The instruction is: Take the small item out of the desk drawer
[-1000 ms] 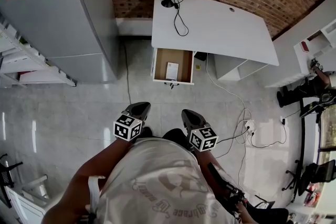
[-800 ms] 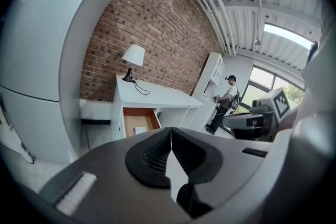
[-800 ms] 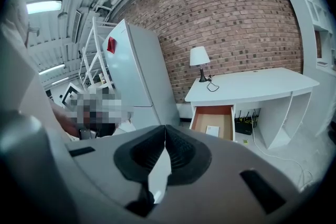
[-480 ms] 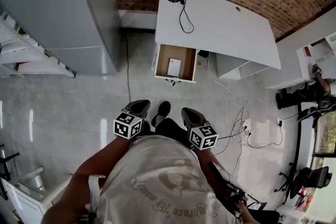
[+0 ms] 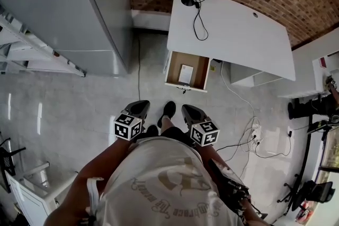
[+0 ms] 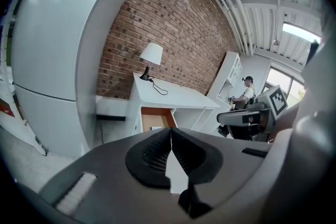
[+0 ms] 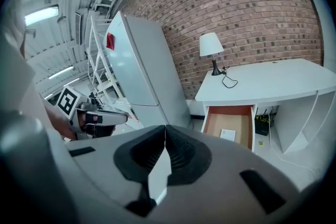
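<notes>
Overhead, head view: I hold the left gripper (image 5: 141, 106) and the right gripper (image 5: 188, 109) low and side by side in front of my body. A shoe (image 5: 168, 111) shows between them on the floor (image 5: 79, 114), and both point toward the desk (image 5: 233, 34).
Drawer, head view: the drawer (image 5: 197, 69) stands pulled out under the desk, well apart from both grippers. The small item (image 5: 185, 74), flat and white, lies inside on the brown bottom.
Left gripper view: the fingers (image 6: 152, 152) are pressed together with nothing between them. Beyond them I see the desk (image 6: 173, 97), the lamp (image 6: 152, 55) and part of the open drawer (image 6: 157, 120). I cannot make out the item here.
Right gripper view: the fingers (image 7: 181, 155) are together and empty. The open drawer (image 7: 215, 123) is ahead, with the small item (image 7: 228, 135) lying flat in it.
Done: the drawer is already open and the item is exposed and untouched.
Left to do: by my reading I am only on the approach. I have to close in, part one pair of fingers, take the item and lift it clear.
</notes>
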{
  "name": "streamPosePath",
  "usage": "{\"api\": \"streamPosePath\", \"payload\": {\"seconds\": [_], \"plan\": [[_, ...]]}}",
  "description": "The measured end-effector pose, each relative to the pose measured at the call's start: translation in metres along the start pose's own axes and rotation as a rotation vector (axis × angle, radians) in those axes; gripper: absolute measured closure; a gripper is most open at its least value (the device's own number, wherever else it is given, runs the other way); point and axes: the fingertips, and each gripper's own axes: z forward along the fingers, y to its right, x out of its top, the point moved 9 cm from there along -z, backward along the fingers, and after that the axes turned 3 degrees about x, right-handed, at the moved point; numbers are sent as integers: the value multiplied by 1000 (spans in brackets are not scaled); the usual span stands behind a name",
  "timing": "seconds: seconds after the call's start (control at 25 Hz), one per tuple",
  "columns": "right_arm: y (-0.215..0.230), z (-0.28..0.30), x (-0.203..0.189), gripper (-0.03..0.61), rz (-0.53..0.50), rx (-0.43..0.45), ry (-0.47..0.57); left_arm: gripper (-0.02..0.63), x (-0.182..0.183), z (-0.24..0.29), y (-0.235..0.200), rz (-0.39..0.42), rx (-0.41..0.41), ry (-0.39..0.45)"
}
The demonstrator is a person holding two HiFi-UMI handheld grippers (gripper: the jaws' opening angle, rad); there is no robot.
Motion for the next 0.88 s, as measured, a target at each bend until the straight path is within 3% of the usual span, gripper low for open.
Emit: {"api": "streamPosePath", "payload": {"seconds": [0.52,0.88], "plan": [[74,60,48,572,30,40,-42,606,66,70,-24,38,7,-64],[134,88,72,572,46,68,-57,606,119,138,-18,118,-8,-75]]}}
